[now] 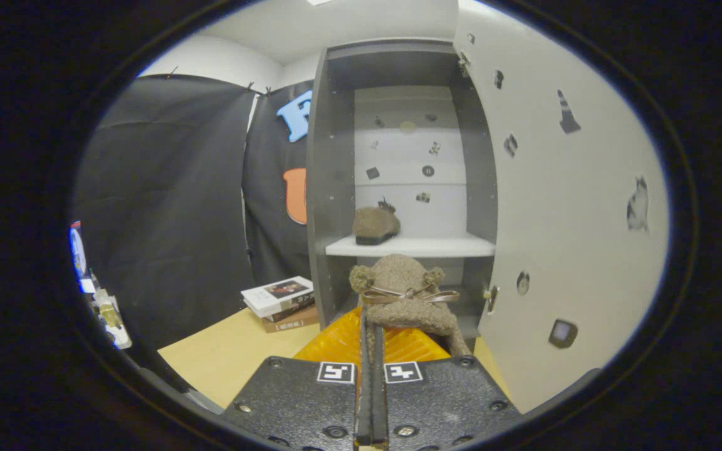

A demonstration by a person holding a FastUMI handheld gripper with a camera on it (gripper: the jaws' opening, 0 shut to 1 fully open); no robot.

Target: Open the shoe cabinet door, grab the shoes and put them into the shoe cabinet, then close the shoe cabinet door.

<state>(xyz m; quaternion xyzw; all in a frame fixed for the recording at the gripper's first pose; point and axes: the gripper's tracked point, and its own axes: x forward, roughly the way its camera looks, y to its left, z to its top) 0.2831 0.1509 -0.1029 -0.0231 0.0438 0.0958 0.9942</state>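
Tongs: the gripper was closed down to a thin slit, both fingers pinching the rim of the fuzzy brown shoe, which hung just ahead of the fingertips.
Held shoe: it was a woolly slipper with a ribbon bow across its front; it sat clear of any surface, carried in front of the cabinet opening.
Below the shoe: an orange ribbed piece showed just past the fingers; what it belonged to could not be told.
Left of the tongs: a stack of books lay on the pale wooden floor, near the cabinet's foot.
Cabinet: the shoe cabinet stood straight ahead, beyond the held shoe, its inside open to view.
Door: the cabinet door was swung wide to the right of the tongs, its inner face dotted with small stickers.
Shelf: the white shelf lay beyond and slightly above the held shoe; the other shoe of the pair already rested on its left part.
Step in hand: the door looked done and one shoe placed; this was the carrying of the second shoe.
Next move: it probably called for lifting the shoe over the shelf edge, setting it on the free right part beside its mate, then letting go.
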